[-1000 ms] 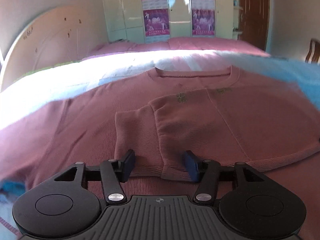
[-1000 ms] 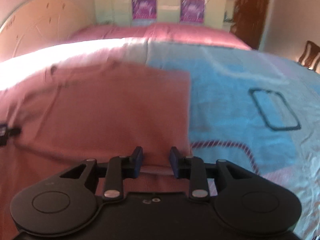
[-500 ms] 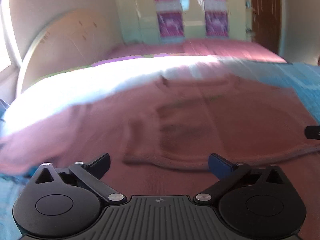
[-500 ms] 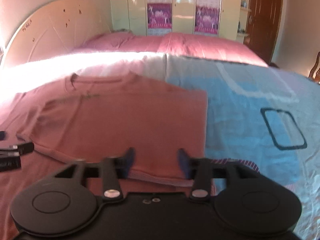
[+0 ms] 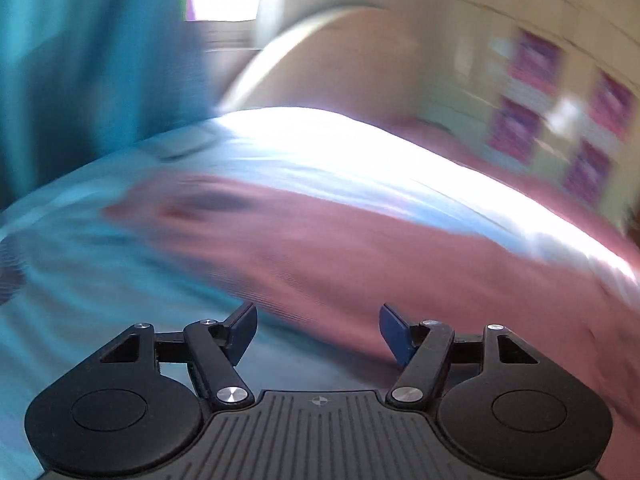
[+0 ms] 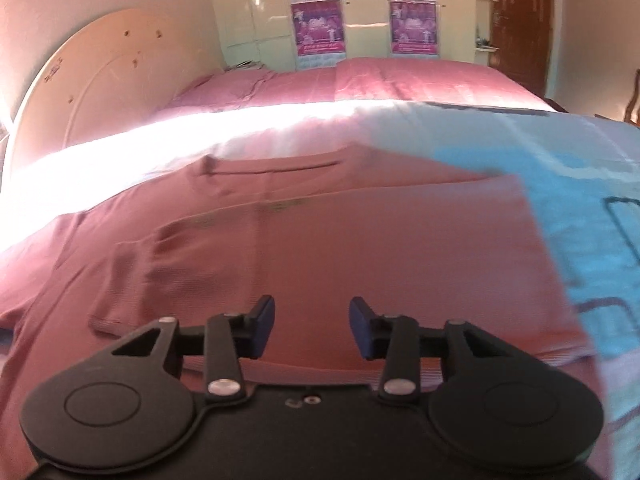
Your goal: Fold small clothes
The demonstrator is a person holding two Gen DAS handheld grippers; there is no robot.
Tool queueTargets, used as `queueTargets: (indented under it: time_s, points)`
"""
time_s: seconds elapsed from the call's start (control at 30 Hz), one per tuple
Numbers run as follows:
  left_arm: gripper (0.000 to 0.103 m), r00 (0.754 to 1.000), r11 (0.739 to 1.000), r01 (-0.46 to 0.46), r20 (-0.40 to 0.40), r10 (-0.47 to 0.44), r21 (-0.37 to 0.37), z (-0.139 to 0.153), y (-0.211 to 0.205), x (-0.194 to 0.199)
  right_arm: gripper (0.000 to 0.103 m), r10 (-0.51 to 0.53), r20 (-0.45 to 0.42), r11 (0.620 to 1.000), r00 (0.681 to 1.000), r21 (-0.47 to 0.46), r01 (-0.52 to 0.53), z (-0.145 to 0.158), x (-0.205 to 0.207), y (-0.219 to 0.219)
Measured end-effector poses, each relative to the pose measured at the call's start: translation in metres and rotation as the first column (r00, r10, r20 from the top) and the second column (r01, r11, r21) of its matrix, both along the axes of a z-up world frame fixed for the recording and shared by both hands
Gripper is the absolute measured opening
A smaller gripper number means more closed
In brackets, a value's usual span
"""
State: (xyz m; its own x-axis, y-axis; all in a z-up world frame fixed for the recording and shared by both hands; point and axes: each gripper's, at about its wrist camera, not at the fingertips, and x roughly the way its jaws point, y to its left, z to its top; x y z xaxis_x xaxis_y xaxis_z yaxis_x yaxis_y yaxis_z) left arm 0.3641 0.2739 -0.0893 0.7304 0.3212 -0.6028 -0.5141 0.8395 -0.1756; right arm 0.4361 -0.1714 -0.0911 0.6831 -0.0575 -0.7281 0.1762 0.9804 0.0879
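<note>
A dusty-pink knit sweater (image 6: 340, 248) lies flat on the bed, neckline toward the far side, its right part folded over the body with a sleeve cuff lying near the middle left. My right gripper (image 6: 311, 328) is open and empty, hovering just above the sweater's lower middle. In the blurred left wrist view the unfolded left sleeve (image 5: 320, 248) stretches across the bed toward the left. My left gripper (image 5: 318, 330) is open and empty, above the sleeve's near edge.
The light blue patterned bedsheet (image 6: 592, 208) lies to the right of the sweater and also under the sleeve (image 5: 80, 280). A pink cover (image 6: 360, 84) and a curved headboard (image 6: 100, 92) are at the far side. A wooden door (image 6: 520, 20) stands at back right.
My left gripper has opened, let go of the sweater and swung left toward the outstretched sleeve. My right gripper has opened, released the hem and moved left over the sweater's body.
</note>
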Motion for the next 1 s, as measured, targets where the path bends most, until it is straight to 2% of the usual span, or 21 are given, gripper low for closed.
queueTargets:
  time_s: [0.03,0.07,0.1,0.2,0.33,0.47,0.5,0.53,0.57,0.6,0.67,0.73,0.87,0.93,1.0]
  points:
    - [0.066,0.999,0.997,-0.041,0.019,0.043,-0.067,-0.004,0.025,-0.004,0.039,0.01,-0.002,1.0,1.0,0.0,-0.01,-0.002,0.005,0.011]
    - [0.066,0.995,0.984,-0.086,0.03,0.092,-0.153,-0.012,0.052,-0.007,0.039,0.017,-0.005,1.0,1.0,-0.001,-0.017,-0.004,0.009,0.019]
    - [0.066,0.991,0.97,-0.121,0.033,0.131,-0.209,-0.02,0.069,-0.006,0.039,0.022,-0.009,1.0,1.0,-0.007,-0.022,-0.006,0.013,0.027]
    - [0.066,0.969,0.929,-0.163,0.123,0.214,-0.333,-0.034,0.112,-0.01,0.039,0.028,-0.016,0.999,0.999,-0.025,-0.028,-0.007,0.022,0.042]
    - [0.066,0.955,0.916,-0.171,0.168,0.245,-0.364,-0.04,0.138,0.004,0.039,0.001,-0.018,0.999,1.0,-0.054,-0.002,-0.004,0.03,0.048]
    - [0.066,0.918,0.867,-0.18,0.238,0.318,-0.465,-0.055,0.155,-0.002,0.04,-0.059,-0.014,0.997,0.998,-0.055,0.058,0.001,0.037,0.043]
    - [0.062,0.908,0.853,-0.181,0.25,0.336,-0.489,-0.058,0.161,-0.001,0.04,-0.067,-0.011,0.996,0.998,-0.061,0.067,0.001,0.039,0.043]
    - [0.047,0.904,0.847,-0.192,0.246,0.348,-0.496,-0.06,0.165,-0.001,0.04,-0.074,-0.01,0.995,0.997,-0.064,0.073,0.002,0.039,0.042]
    - [0.037,0.907,0.845,-0.205,0.229,0.353,-0.494,-0.061,0.169,0.002,0.039,-0.078,-0.008,0.995,0.997,-0.067,0.078,0.002,0.039,0.042]
    - [0.011,0.909,0.84,-0.211,0.215,0.357,-0.501,-0.064,0.174,0.004,0.039,-0.083,-0.008,0.994,0.997,-0.069,0.082,0.002,0.039,0.042]
    - [0.012,0.909,0.827,-0.205,0.211,0.359,-0.524,-0.069,0.181,0.005,0.039,-0.088,-0.01,0.994,0.996,-0.072,0.088,0.002,0.037,0.041]
    - [0.011,0.921,0.858,-0.177,0.226,0.317,-0.483,-0.059,0.173,0.012,0.039,-0.095,-0.012,0.993,0.995,-0.075,0.093,0.001,0.036,0.04]
    - [0.011,0.95,0.927,0.024,0.296,0.095,-0.373,-0.025,0.121,0.04,0.039,-0.114,-0.006,0.991,0.993,-0.067,0.114,0.001,0.031,0.034]
    - [0.011,0.949,0.937,0.146,0.314,-0.042,-0.317,-0.009,0.082,0.059,0.039,-0.123,0.002,0.991,0.992,-0.055,0.123,0.003,0.029,0.031]
    - [0.011,0.933,0.926,0.264,0.315,-0.174,-0.268,0.005,0.037,0.08,0.039,-0.128,0.013,0.991,0.992,-0.047,0.129,0.006,0.026,0.027]
